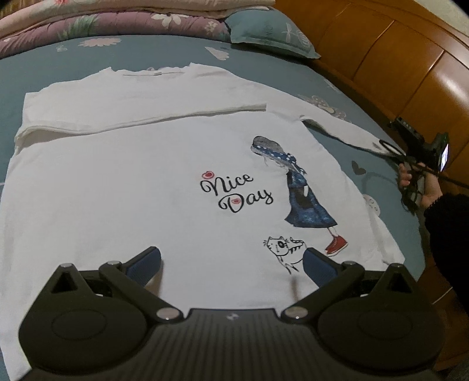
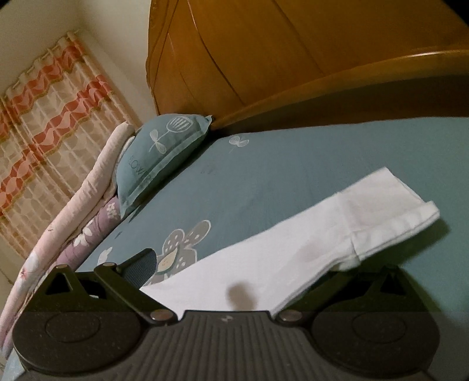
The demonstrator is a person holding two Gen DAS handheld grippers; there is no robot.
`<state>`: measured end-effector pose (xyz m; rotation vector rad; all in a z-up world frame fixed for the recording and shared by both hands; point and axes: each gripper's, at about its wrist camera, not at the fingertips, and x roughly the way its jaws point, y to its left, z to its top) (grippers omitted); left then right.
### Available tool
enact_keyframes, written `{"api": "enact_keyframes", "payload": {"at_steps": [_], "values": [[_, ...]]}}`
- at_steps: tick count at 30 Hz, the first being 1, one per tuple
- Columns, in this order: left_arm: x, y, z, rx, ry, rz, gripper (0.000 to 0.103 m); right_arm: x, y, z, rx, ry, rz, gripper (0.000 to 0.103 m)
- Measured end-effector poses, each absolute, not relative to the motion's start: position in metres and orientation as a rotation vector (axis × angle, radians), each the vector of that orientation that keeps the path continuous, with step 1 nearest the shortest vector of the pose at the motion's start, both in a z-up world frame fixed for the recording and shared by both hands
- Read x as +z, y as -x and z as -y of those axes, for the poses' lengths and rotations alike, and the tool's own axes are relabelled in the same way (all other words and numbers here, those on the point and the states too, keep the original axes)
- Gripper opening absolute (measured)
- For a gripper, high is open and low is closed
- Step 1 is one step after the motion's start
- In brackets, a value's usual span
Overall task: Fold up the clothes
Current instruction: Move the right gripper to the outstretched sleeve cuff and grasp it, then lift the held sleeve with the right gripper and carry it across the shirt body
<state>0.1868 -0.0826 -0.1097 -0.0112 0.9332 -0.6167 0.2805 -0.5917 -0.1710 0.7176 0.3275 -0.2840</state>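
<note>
A white long-sleeved shirt [image 1: 132, 181] with a "Nice Day" print and a drawn girl in blue lies flat on the teal bed sheet [image 1: 44, 67]. One sleeve [image 1: 132, 114] is folded across the chest. The other sleeve [image 1: 346, 132] stretches out to the right. My left gripper [image 1: 231, 263] hovers open over the shirt's lower part, nothing between its blue pads. In the right wrist view my right gripper [image 2: 237, 269] is open, and the outstretched sleeve [image 2: 307, 249] lies across the gap and covers its right finger. The cuff [image 2: 398, 225] sits slightly raised off the sheet.
A teal pillow [image 2: 158, 158] and folded floral quilts [image 1: 117, 23] lie at the head of the bed. A wooden headboard [image 1: 395, 58] runs along the right side. A hand [image 1: 425, 193] in a dark sleeve holds the right gripper [image 1: 390, 149] there. A striped curtain [image 2: 52, 117] hangs behind.
</note>
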Motion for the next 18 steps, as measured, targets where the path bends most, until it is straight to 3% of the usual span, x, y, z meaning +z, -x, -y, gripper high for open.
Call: {"api": "enact_keyframes", "payload": {"at_steps": [18], "values": [[-0.108,-0.190,0.069,-0.616,0.020,-0.912,0.102,-0.155,-0.303,0.561,-0.273,-0.646,-0.333,0.103]]}}
